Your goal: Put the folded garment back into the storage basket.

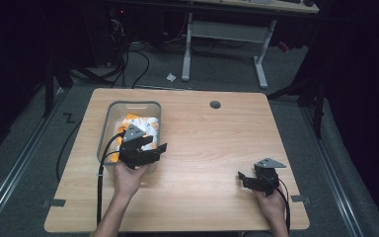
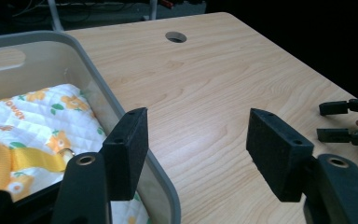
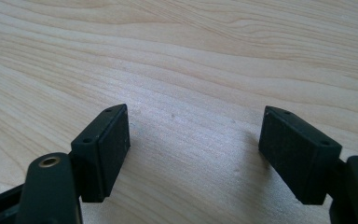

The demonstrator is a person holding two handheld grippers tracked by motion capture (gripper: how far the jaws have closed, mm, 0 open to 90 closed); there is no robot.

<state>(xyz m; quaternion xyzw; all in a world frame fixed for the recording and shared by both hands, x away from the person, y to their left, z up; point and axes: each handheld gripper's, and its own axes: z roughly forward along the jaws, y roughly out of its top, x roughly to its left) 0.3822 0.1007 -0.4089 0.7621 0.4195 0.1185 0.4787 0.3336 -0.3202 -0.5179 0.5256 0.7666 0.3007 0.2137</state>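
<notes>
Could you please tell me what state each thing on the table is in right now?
Grey bin: upright on the table, no lid, holding the cloth.
Orange-flowered cloth: crumpled inside the bin, touched by neither gripper.
Left hand-held gripper: open, at the bin's right wall, nothing between its jaws.
Right hand-held gripper: open, low over bare wood, holding nothing.
Table: bare apart from the bin; its cable hole is uncovered.

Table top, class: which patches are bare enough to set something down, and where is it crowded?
Bare wood runs from the grey bin to the right gripper, up to the cable hole. Crowded: the bin, holding a flowered cloth, with the left gripper over its rim.
</notes>
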